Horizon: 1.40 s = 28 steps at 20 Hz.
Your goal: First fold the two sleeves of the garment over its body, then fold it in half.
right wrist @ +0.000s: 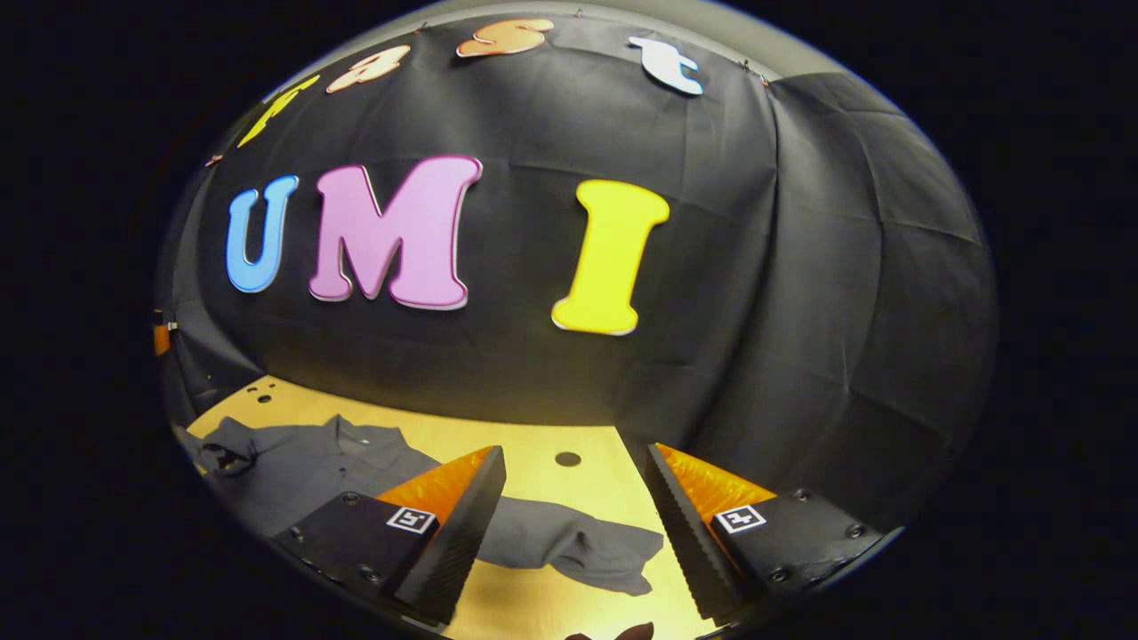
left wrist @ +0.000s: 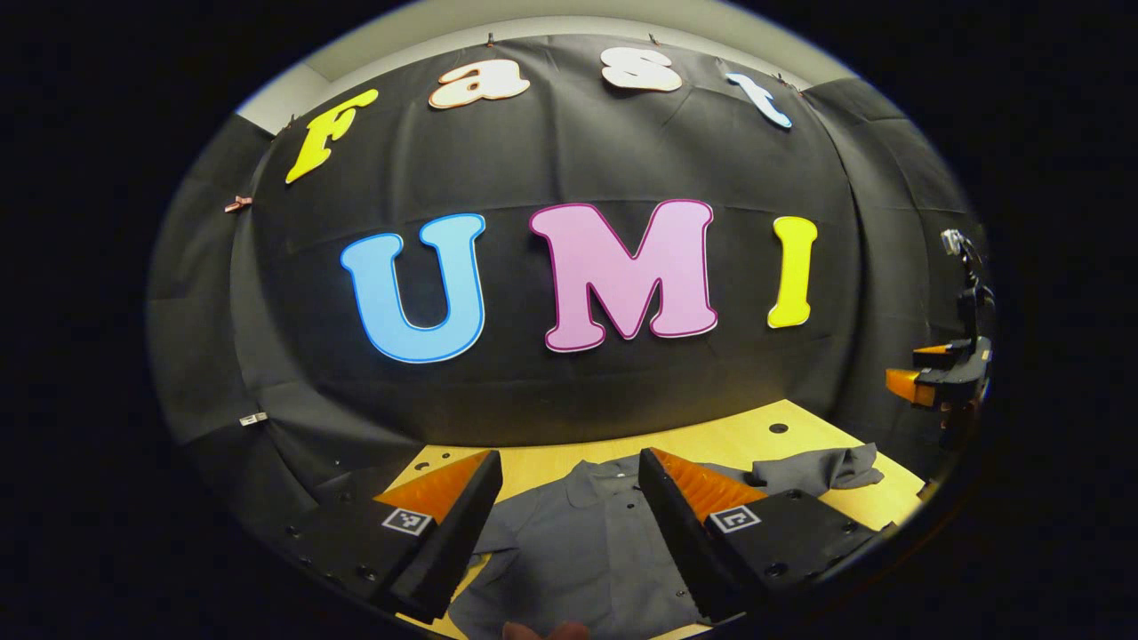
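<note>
Garment (left wrist: 578,542) lay flat on the table (right wrist: 533,453) below both wide-open, empty grippers, left gripper (left wrist: 569,524) over its body, right gripper (right wrist: 573,533) over an unfolded sleeve (right wrist: 578,542); every fold remained.

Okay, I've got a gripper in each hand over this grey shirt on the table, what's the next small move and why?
Probably lower the right gripper onto the sleeve lying spread out on the table just ahead of its open fingers, and pinch the cuff end. Neither sleeve looks folded over the shirt body yet, and the left gripper is also open, holding nothing.
</note>
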{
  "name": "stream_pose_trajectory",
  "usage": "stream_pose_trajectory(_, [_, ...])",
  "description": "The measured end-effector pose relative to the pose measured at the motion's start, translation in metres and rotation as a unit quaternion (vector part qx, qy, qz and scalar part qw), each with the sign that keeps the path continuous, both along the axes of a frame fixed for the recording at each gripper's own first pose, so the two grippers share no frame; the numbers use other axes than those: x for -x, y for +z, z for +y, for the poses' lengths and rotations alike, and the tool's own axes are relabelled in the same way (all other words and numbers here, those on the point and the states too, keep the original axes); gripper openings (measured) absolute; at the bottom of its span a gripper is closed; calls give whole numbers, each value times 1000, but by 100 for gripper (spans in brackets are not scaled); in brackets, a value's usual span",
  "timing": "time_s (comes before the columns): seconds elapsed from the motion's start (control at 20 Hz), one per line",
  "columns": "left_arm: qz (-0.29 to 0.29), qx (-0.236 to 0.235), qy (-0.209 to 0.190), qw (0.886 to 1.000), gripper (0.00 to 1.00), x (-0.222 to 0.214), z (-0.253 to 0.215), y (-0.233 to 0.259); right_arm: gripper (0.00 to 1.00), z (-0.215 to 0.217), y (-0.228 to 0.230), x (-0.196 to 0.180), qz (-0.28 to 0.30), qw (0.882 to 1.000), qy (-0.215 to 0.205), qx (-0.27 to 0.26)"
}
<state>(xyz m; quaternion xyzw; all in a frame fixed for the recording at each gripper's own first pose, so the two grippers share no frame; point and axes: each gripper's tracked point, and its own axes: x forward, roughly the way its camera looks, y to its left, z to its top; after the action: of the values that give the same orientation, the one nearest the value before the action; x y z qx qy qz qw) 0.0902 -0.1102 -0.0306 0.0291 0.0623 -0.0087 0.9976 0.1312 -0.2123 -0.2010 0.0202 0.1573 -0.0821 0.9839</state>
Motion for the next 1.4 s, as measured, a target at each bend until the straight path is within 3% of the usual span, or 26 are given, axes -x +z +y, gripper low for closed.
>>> stream_pose_trajectory(0.4, [36, 1, 9, 999, 98, -6, -20, -21, 98, -63, -148, -27, 118, 989, -58, -65])
stream_pose_trajectory(0.7, [64, 2, 34, 997, 97, -7, -12, -36, 98, -75, -242, -32, 192, 973, -77, -103])
stream_pose_trajectory(0.95, [77, -10, 49, 996, 97, -9, -4, -43, 98, -61, -279, -35, 223, 966, -67, -113])
stream_pose_trajectory(1.1, [82, -14, 54, 995, 97, -7, -2, -47, 100, -49, -301, -26, 256, 961, -45, -93])
stream_pose_trajectory(1.3, [85, -15, 62, 994, 97, -3, 3, -47, 97, -55, -294, -34, 230, 966, -54, -105])
stream_pose_trajectory(1.4, [84, -11, 64, 994, 98, 3, 6, -46, 46, -60, -293, -39, 224, 967, -51, -110])
